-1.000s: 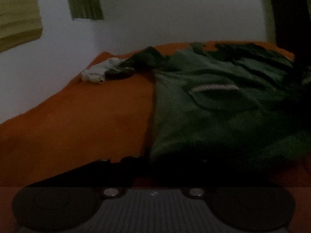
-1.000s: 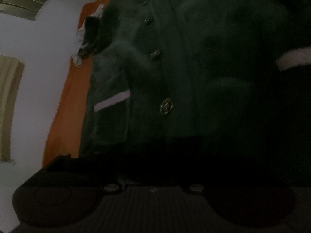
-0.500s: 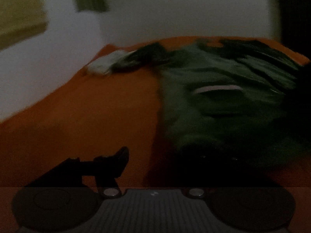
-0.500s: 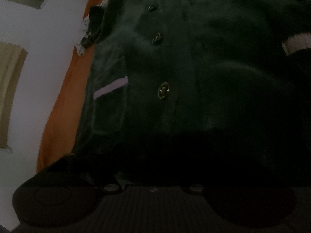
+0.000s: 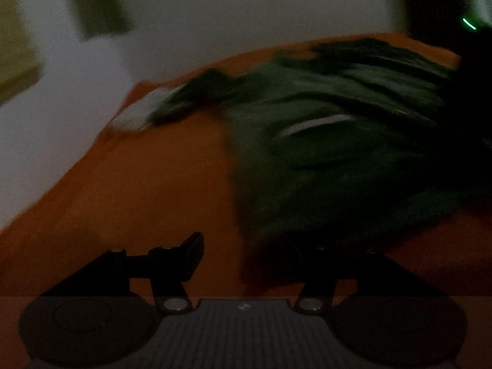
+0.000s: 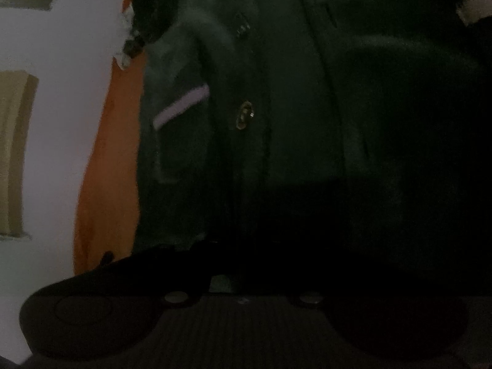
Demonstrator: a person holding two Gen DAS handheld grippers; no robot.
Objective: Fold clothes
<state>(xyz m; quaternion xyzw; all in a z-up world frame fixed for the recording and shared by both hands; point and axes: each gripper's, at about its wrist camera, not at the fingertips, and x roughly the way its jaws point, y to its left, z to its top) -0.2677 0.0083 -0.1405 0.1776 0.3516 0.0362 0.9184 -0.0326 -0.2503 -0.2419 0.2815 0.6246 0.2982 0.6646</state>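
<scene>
A dark green buttoned jacket (image 5: 338, 153) with a white pocket stripe lies on an orange bed sheet (image 5: 138, 184). My left gripper (image 5: 249, 255) is open at the jacket's near left corner; its left finger (image 5: 190, 252) is over bare sheet and its right finger is lost in the dark under the hem. In the right wrist view the jacket (image 6: 292, 107) fills the frame, with a gold button (image 6: 244, 115) at centre. My right gripper (image 6: 246, 261) sits low over the jacket's hem, its fingers too dark to make out.
A small white and dark cloth (image 5: 144, 107) lies at the far left corner of the bed. A pale wall (image 5: 215, 15) with curtains stands behind. The sheet's left edge (image 6: 101, 169) shows beside the jacket.
My left gripper was shut on the jacket's hem a second ago; its fingers have opened wide and the view has shifted. The right gripper has moved slightly along the jacket.
</scene>
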